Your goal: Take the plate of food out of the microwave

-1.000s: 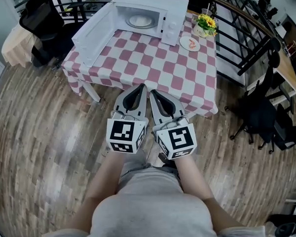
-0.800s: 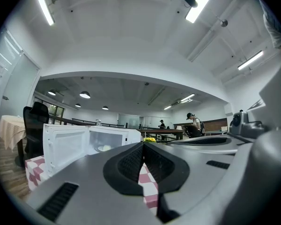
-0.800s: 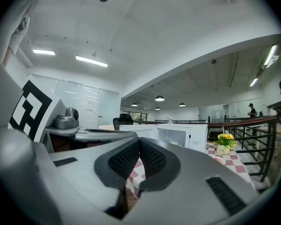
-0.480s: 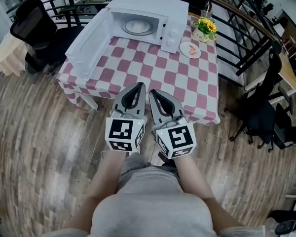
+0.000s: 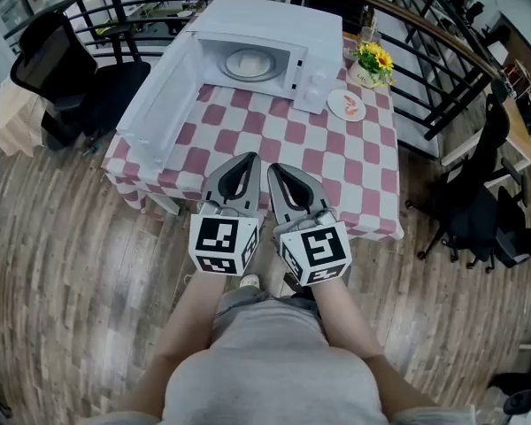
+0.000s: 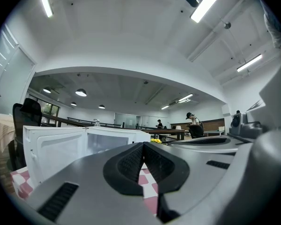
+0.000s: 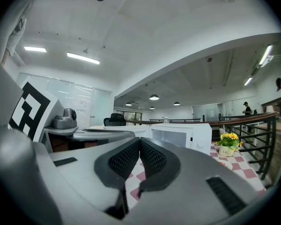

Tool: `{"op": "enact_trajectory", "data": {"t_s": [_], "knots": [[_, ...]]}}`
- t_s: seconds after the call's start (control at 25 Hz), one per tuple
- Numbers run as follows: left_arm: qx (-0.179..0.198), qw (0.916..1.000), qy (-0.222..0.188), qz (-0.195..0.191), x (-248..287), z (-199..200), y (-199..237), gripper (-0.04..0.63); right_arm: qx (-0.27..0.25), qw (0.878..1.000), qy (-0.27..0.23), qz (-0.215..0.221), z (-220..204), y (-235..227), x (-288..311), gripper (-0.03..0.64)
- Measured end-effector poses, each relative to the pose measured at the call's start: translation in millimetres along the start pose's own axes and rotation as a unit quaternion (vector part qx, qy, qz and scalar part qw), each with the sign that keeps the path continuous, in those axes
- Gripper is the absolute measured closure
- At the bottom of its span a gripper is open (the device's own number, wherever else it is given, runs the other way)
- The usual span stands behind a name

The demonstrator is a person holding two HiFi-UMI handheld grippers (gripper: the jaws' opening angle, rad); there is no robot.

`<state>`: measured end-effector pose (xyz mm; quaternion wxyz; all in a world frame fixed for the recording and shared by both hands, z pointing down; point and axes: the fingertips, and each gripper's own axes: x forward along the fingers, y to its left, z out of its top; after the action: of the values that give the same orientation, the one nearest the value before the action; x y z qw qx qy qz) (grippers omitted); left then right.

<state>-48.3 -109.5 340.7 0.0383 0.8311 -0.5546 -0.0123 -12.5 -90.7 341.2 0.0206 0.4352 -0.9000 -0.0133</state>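
A person is standing in front of a table [image 5: 336, 171] covered in a red and white checked cloth, holding 2 grippers side by side, level, pointing toward it. The left gripper [image 5: 250, 159] is showing its jaws pressed together with nothing between them. The right gripper [image 5: 273, 166] is likewise closed and empty. At the far side of the table a white microwave [image 5: 279, 20] is sitting with its door [image 5: 159, 104] swung wide open to the left. The plate of food [image 5: 248, 62] is resting inside the cavity, well apart from both grippers. Just right of the microwave, a pot of yellow flowers [image 5: 372, 58] and a small dish [image 5: 346, 105] are standing on the cloth.

The step in hand is probably the reach toward the microwave. Doing it well likely means opening the jaws before arriving, entering the cavity level and clear of the open door on the left, and taking the plate by its near rim. Keeping the plate flat while drawing it out should stop the food sliding, and the right gripper is best kept away from the flowers
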Motion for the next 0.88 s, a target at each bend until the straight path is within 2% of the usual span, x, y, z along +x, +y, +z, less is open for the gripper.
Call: {"op": "enact_trajectory", "data": {"t_s": [0.32, 0.68, 0.88], "knots": [[-0.004, 0.9999, -0.002, -0.011, 24.1, 8.0, 28.9, 0.594, -0.001, 1.0, 0.001, -0.014, 5.7, -8.5, 33.0, 0.591], [-0.035, 0.9993, 0.008, -0.007, 38.6, -5.1, 48.7, 0.594, 0.007, 0.999, 0.024, -0.02, -7.2, -18.5, 46.1, 0.591], [-0.043, 0.9989, 0.018, -0.007, 55.0, -13.8, 58.2, 0.594, 0.004, 0.999, 0.031, -0.009, -12.9, -23.4, 61.3, 0.591]]}}
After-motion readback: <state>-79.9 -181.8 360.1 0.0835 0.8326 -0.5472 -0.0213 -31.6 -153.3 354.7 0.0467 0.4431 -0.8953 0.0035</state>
